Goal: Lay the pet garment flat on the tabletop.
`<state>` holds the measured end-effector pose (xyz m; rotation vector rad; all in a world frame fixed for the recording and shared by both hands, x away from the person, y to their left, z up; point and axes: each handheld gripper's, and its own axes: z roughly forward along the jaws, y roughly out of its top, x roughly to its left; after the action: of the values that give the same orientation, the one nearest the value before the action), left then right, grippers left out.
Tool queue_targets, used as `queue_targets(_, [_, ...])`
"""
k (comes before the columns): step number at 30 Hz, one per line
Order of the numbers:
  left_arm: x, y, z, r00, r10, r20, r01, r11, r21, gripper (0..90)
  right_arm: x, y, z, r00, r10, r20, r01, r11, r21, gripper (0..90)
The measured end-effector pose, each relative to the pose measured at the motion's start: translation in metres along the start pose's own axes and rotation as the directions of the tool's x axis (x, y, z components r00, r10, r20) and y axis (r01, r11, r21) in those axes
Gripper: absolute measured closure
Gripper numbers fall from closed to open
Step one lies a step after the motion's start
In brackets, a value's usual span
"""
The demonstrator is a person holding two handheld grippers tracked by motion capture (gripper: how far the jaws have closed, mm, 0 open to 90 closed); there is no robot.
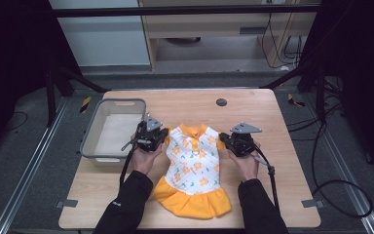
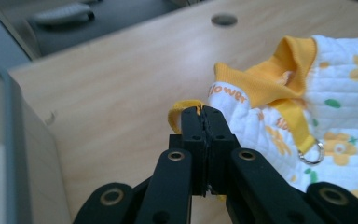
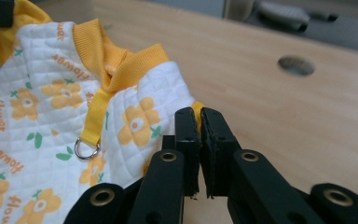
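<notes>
The dress [image 2: 335, 116] sleeve cuffs are disappearing between both grippers' fingers [image 3: 186, 135] — its skirt is running off each gripper view's edge.

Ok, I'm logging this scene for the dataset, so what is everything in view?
Dress: one, white with orange flowers, yellow collar and skirt, flat at table centre.
Metal ring: one, silver, on a yellow strap below the collar.
Bin: one, grey, table's left edge.
Table: one, light wood, with a dark round hole near the far edge.
Left gripper: black, shut on the dress's yellow sleeve trim.
Right gripper: black, shut on the opposite sleeve trim.
</notes>
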<state>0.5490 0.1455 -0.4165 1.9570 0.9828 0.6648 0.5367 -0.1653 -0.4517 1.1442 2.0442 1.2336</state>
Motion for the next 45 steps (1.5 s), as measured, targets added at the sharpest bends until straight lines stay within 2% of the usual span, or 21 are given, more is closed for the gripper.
queue_targets(3, [0.002,0.015,0.003,0.9982,0.033,-0.051,-0.034,0.9993,-0.018,88.2,0.0,0.013,-0.001,0.9971,-0.028,0.071,0.033,0.997,-0.076,85.0])
queue_targets(5, [0.006,0.021,0.011,0.9943,0.037,-0.099,-0.039,0.9991,-0.018,83.6,0.0,0.019,0.004,0.99,-0.046,0.134,0.056,0.996,-0.076,79.7])
queue_targets(6, [0.007,0.021,0.012,0.992,0.031,-0.122,-0.034,0.9993,-0.017,75.4,0.0,0.02,0.007,0.9847,-0.054,0.166,0.064,0.996,-0.056,74.4])
queue_targets(8, [0.012,0.022,0.013,0.9923,-0.017,-0.122,0.013,0.9994,-0.031,60.0,-0.001,0.022,0.01,0.9749,-0.082,0.207,0.091,0.995,-0.031,66.6])
queue_targets(9, [0.014,0.022,0.011,0.9921,-0.023,-0.123,0.018,0.9992,-0.036,55.6,0.0,0.022,0.01,0.9721,-0.091,0.216,0.099,0.995,-0.027,64.6])
queue_targets(13, [0.016,0.019,-0.008,0.9937,-0.019,-0.11,0.014,0.9987,-0.05,51.4,0.003,0.023,-0.001,0.9803,-0.101,0.17,0.109,0.993,-0.037,62.5])
queue_targets(15, [0.016,0.019,-0.019,0.9965,-0.027,-0.079,0.022,0.9976,-0.065,51.5,0.006,0.024,-0.009,0.985,-0.101,0.14,0.108,0.993,-0.04,61.4])
queue_targets(18, [0.01,0.015,-0.036,0.9992,-0.012,-0.039,0.009,0.9976,-0.069,53.2,0.012,0.027,-0.023,0.9904,-0.104,0.091,0.109,0.993,-0.046,61.9])
queue_targets(22, [-0.005,0.004,-0.052,0.9995,0.024,0.022,-0.023,0.9982,-0.055,58.2,0.022,0.025,-0.042,0.9951,-0.095,0.026,0.097,0.994,-0.053,63.3])
queue_targets(25, [-0.019,-0.008,-0.055,0.9954,0.082,0.051,-0.081,0.9965,-0.022,63.3,0.03,0.018,-0.053,0.9948,-0.1,-0.018,0.099,0.994,-0.044,67.1])
queue_targets(26, [-0.024,-0.013,-0.052,0.9932,0.1,0.059,-0.1,0.9949,-0.007,63.7,0.032,0.016,-0.055,0.9947,-0.098,-0.03,0.097,0.995,-0.039,68.5])
queue_targets(28, [-0.03,-0.021,-0.045,0.9925,0.097,0.075,-0.098,0.9952,0.006,65.2,0.038,0.007,-0.058,0.9937,-0.096,-0.058,0.094,0.995,-0.027,71.1])
queue_targets(31, [-0.04,-0.033,-0.021,0.9902,0.117,0.076,-0.123,0.9891,0.081,66.7,0.045,-0.013,-0.056,0.9915,-0.081,-0.101,0.084,0.996,0.023,74.2])
queue_targets(35, [-0.042,-0.042,0.005,0.992,0.09,0.088,-0.102,0.9857,0.134,67.8,0.052,-0.037,-0.047,0.9872,-0.063,-0.147,0.075,0.994,0.077,76.9])
queue_targets(37, [-0.041,-0.047,0.014,0.9913,0.107,0.077,-0.118,0.9791,0.166,67.7,0.054,-0.047,-0.043,0.9846,-0.046,-0.169,0.064,0.992,0.105,77.8])
queue_targets(38, [-0.04,-0.05,0.018,0.9919,0.098,0.081,-0.112,0.9761,0.186,67.9,0.056,-0.05,-0.042,0.9831,-0.038,-0.179,0.061,0.991,0.122,77.9])
queue_targets(41, [-0.037,-0.059,0.024,0.9931,0.093,0.071,-0.107,0.9655,0.237,68.7,0.062,-0.058,-0.038,0.9767,-0.068,-0.203,0.103,0.981,0.165,77.9])
queue_targets(43, [-0.035,-0.066,0.026,0.9941,0.077,0.076,-0.094,0.9616,0.258,68.9,0.064,-0.063,-0.036,0.9744,-0.084,-0.209,0.125,0.974,0.19,78.0])
queue_targets(45, [-0.034,-0.07,0.024,0.9949,0.064,0.078,-0.082,0.9646,0.251,68.5,0.065,-0.067,-0.035,0.9734,-0.088,-0.211,0.134,0.968,0.213,78.0])
